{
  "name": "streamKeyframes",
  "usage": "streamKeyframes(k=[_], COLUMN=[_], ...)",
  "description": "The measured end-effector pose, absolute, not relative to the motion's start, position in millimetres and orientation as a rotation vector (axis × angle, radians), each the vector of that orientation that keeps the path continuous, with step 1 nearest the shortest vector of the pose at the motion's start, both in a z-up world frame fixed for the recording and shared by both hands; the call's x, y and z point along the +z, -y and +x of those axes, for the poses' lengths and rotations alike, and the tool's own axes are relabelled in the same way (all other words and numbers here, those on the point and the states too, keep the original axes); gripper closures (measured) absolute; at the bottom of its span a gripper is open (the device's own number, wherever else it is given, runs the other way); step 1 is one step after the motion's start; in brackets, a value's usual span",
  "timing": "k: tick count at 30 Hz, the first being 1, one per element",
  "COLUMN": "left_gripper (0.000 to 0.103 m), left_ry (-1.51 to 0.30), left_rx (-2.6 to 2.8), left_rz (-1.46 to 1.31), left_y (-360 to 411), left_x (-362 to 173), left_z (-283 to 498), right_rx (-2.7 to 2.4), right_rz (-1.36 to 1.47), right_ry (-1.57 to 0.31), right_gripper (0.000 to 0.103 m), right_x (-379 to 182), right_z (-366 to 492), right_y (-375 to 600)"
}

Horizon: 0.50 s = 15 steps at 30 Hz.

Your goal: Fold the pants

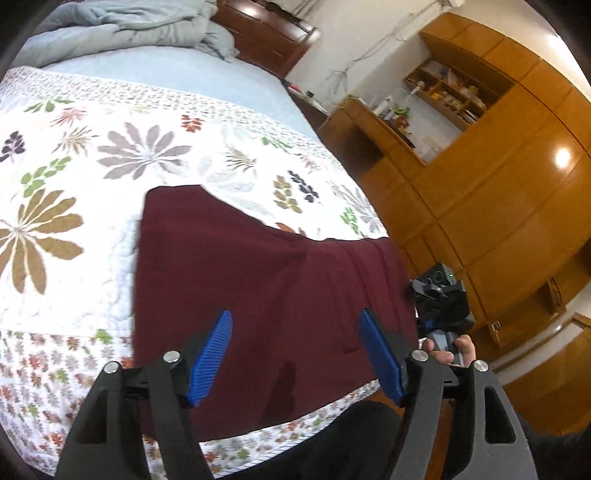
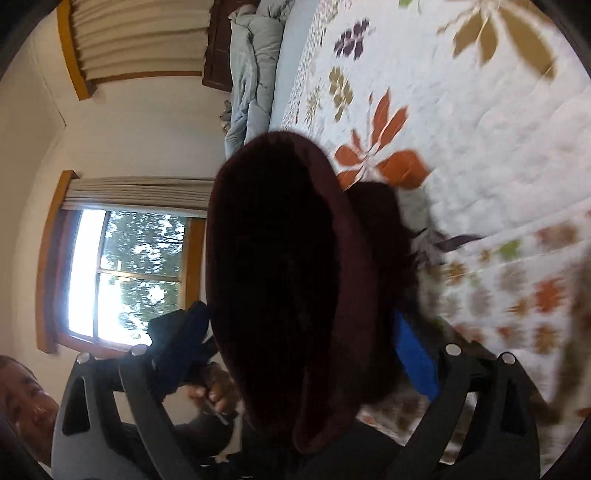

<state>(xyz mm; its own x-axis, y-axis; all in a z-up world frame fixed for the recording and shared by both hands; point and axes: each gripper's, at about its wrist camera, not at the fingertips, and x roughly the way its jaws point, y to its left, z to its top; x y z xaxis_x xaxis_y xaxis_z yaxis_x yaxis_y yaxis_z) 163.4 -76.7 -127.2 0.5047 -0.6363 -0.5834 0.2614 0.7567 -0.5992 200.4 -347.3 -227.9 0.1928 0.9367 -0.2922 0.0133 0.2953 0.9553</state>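
Observation:
The maroon pants (image 1: 258,277) lie spread on the flowered quilt (image 1: 74,184) at the bed's near right corner. My left gripper (image 1: 295,356) hovers just above their near part, open and empty, blue pads wide apart. In the right wrist view a dark fold of the pants (image 2: 288,280) hangs between the fingers of my right gripper (image 2: 306,350), close to the lens and hiding much of the view. The jaws stand wide apart and the pads do not press the cloth; I cannot tell if it is held. The right gripper also shows in the left wrist view (image 1: 441,306), at the pants' right edge.
A grey duvet (image 1: 129,29) is bunched at the bed's head by a dark headboard (image 1: 266,33). Wooden cabinets (image 1: 498,177) and a cluttered desk stand right of the bed. A window (image 2: 122,280) and the person's face show in the right wrist view.

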Motion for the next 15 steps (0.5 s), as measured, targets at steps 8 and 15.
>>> streamKeyframes(k=[8, 15], left_gripper=[0.031, 0.031], left_ry=[-0.891, -0.886], left_rx=[-0.565, -0.561], left_rz=[-0.494, -0.487], left_y=[67.0, 64.1], left_x=[-131.1, -131.7], left_z=[155.2, 155.5], right_rx=[0.861, 0.734], right_rz=[1.074, 0.789], right_ry=[-1.157, -1.281], right_gripper=[0.005, 0.006], right_x=[-212.7, -210.1], right_z=[199.0, 200.2], right_y=[338.0, 307.4])
